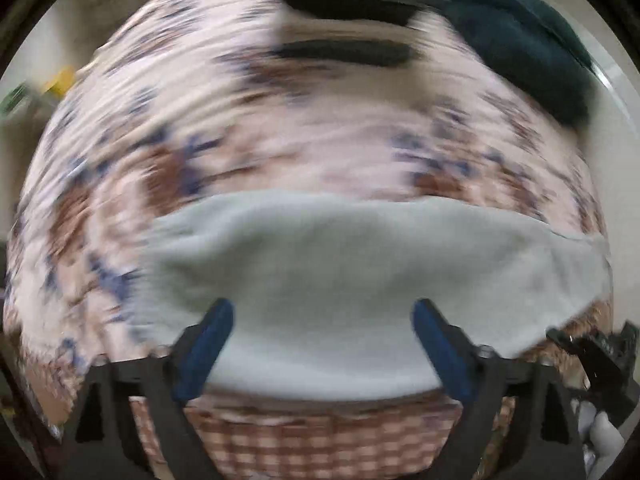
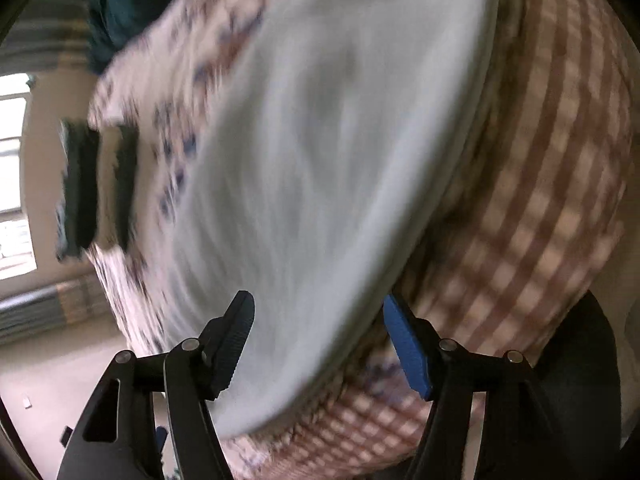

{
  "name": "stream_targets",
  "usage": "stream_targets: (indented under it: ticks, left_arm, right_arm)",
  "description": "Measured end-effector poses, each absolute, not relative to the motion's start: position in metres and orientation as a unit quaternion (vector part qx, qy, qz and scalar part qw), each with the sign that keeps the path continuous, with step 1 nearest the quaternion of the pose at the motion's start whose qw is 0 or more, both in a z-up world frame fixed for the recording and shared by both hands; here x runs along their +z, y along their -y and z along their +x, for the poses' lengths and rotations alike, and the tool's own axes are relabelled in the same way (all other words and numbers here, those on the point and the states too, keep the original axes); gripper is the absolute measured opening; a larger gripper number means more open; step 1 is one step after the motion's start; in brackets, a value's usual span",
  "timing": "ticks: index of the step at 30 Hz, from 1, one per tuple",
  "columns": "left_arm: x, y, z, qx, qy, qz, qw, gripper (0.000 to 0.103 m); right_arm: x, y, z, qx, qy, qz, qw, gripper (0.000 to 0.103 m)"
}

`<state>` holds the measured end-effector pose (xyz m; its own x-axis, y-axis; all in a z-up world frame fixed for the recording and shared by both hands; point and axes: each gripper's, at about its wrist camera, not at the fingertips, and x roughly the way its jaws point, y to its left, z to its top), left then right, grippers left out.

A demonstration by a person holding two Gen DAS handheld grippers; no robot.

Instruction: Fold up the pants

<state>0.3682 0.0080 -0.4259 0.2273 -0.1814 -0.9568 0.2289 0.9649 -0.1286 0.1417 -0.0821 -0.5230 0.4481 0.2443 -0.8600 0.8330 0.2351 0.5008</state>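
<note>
The pale grey-green pants (image 1: 360, 280) lie folded into a wide band on a floral bedspread (image 1: 200, 140), blurred by motion. My left gripper (image 1: 324, 320) hangs above their near edge, its blue-padded fingers (image 1: 212, 344) spread wide and touching no cloth. At the lower right edge of the left wrist view is the right gripper's black frame (image 1: 600, 352). In the right wrist view the pants (image 2: 320, 160) run up the middle. My right gripper (image 2: 320, 320) stands open over their near end, its pads clear of the cloth.
A brown checked cloth (image 2: 540, 200) borders the pants; it also shows below them (image 1: 320, 440). A dark teal garment (image 1: 520, 48) lies at the bed's far corner. Two dark flat objects (image 1: 344, 54) sit on the far bedspread. A window (image 2: 12, 160) lights the left wall.
</note>
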Motion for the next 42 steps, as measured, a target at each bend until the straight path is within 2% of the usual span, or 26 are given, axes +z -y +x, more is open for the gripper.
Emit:
stream_targets:
  ticks: [3, 9, 11, 16, 17, 19, 24, 26, 32, 35, 37, 39, 42]
  left_arm:
    - [-0.418, 0.089, 0.362, -0.165, -0.603, 0.055, 0.779, 0.096]
    - [-0.437, 0.29, 0.335, -0.192, -0.589, 0.121, 0.775, 0.096]
    - [-0.46, 0.353, 0.328, -0.195, -0.607, 0.125, 0.76, 0.096]
    - [-0.507, 0.452, 0.316, -0.198, -0.664, 0.109, 0.712, 0.096]
    - [-0.511, 0.465, 0.313, -0.198, -0.667, 0.114, 0.71, 0.096]
    - [-0.516, 0.484, 0.309, -0.196, -0.669, 0.129, 0.706, 0.096]
    - [-0.521, 0.506, 0.303, -0.2, -0.673, 0.139, 0.699, 0.096]
    - [-0.527, 0.51, 0.301, -0.2, -0.677, 0.14, 0.694, 0.096]
    - [-0.538, 0.523, 0.301, -0.205, -0.677, 0.14, 0.693, 0.096]
    - [-0.544, 0.528, 0.302, -0.207, -0.669, 0.155, 0.697, 0.096]
    - [-0.551, 0.532, 0.304, -0.212, -0.672, 0.142, 0.696, 0.096]
    - [-0.561, 0.535, 0.307, -0.208, -0.673, 0.14, 0.696, 0.096]
    - [-0.579, 0.535, 0.311, -0.198, -0.68, 0.131, 0.694, 0.096]
  right_arm:
    - [-0.511, 0.156, 0.12, -0.255, -0.433, 0.578, 0.643, 0.082]
    - [-0.529, 0.357, 0.056, -0.287, -0.381, 0.608, 0.634, 0.082]
    - [-0.545, 0.425, 0.035, -0.29, -0.368, 0.62, 0.63, 0.082]
    - [-0.589, 0.541, 0.025, -0.275, -0.356, 0.633, 0.63, 0.082]
    - [-0.598, 0.554, 0.029, -0.259, -0.352, 0.642, 0.63, 0.078]
    - [-0.608, 0.564, 0.043, -0.255, -0.349, 0.643, 0.632, 0.021]
    - [-0.566, 0.537, 0.054, -0.231, -0.335, 0.632, 0.659, 0.02]
    - [-0.566, 0.529, 0.048, -0.234, -0.347, 0.632, 0.652, 0.02]
    - [-0.615, 0.551, 0.033, -0.247, -0.346, 0.653, 0.627, 0.021]
    - [-0.625, 0.562, 0.032, -0.237, -0.37, 0.659, 0.611, 0.036]
    - [-0.62, 0.563, 0.027, -0.233, -0.378, 0.647, 0.62, 0.061]
    - [-0.616, 0.562, 0.024, -0.219, -0.382, 0.633, 0.637, 0.068]
    - [-0.627, 0.561, 0.026, -0.19, -0.403, 0.628, 0.638, 0.07]
